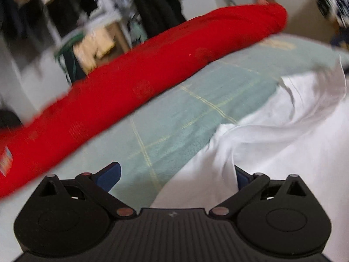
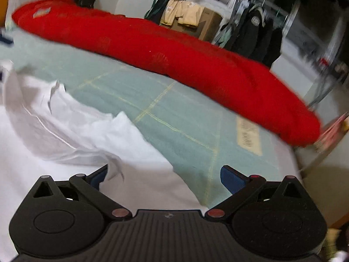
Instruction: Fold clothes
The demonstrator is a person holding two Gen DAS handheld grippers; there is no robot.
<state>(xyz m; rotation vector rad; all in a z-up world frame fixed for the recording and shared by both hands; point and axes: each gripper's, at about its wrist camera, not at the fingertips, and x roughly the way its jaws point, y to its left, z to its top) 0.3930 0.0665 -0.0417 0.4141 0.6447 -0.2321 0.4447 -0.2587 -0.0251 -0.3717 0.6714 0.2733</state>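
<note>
A white garment [image 1: 272, 135] lies rumpled on the pale green bed cover [image 1: 174, 118], filling the right half of the left wrist view. My left gripper [image 1: 174, 176] is open just above it; its left fingertip [image 1: 110, 175] is over the cover and a fold partly hides its right fingertip [image 1: 241, 178]. In the right wrist view the same white garment [image 2: 65, 131] spreads over the left side. My right gripper [image 2: 165, 178] is open too, with the cloth's edge lying between its fingers and over the left one.
A long red rolled quilt [image 1: 141, 83] [image 2: 174, 52] lies along the far side of the bed. Beyond it are a cardboard box with yellow clothes [image 2: 189, 17], hanging dark jackets [image 2: 255, 30] and a floor. The bed's right edge [image 2: 292, 159] is close.
</note>
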